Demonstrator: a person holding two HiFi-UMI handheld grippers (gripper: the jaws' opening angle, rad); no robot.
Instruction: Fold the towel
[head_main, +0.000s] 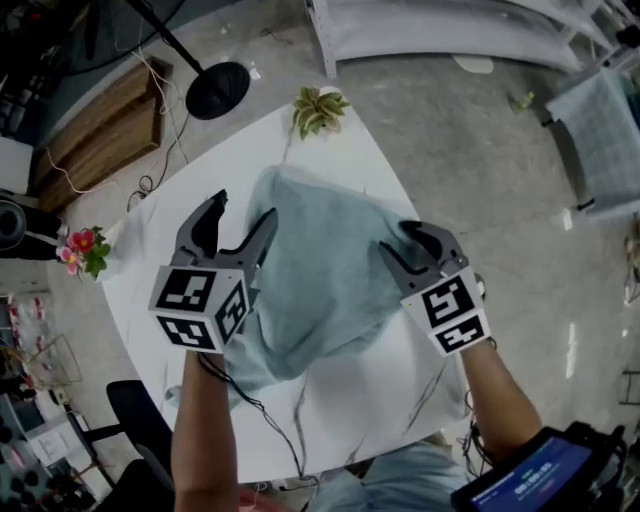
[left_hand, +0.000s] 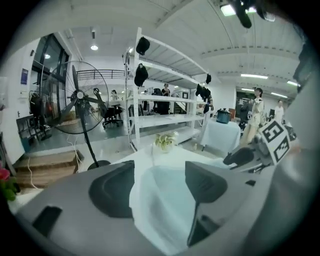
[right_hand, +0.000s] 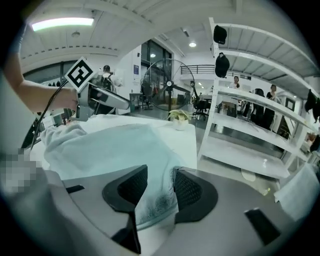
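**Position of the work.** The towel (head_main: 320, 270) was found lying rumpled on the white table (head_main: 385, 400), ahead of both grippers and between them. It had not yet been laid flat. A thick roll of cloth was bunched below the left gripper, on the side nearest the person.

**Left gripper.** The left gripper (head_main: 243, 208) was held with its jaws spread wide. Nothing was pinched. In the left gripper view the towel was seen through the gap, beyond the jaws, and no contact with either pad could be confirmed.

**Right gripper.** The right gripper (head_main: 400, 240) was held with its jaws parted. A hem of the towel was seen draped in the gap between them, but the pads were not judged to be pressed onto it.

**Handling, as judged.** The towel was taken to be light, soft and limp. No shape would be kept once it was lifted, so sagging and bunching were to be expected. Its nap was judged to grip ribbed pads well, so slippage under a firm pinch was considered unlikely. No fragility was expected.

**Recommended hold.** Two neighbouring corners, one per gripper, were judged the best places. Only a single layer was to be caught, since bunched cloth would drag hidden layers along.

**Clearance.** A potted plant (head_main: 318, 108) stood well ahead of both grippers, beyond the towel.
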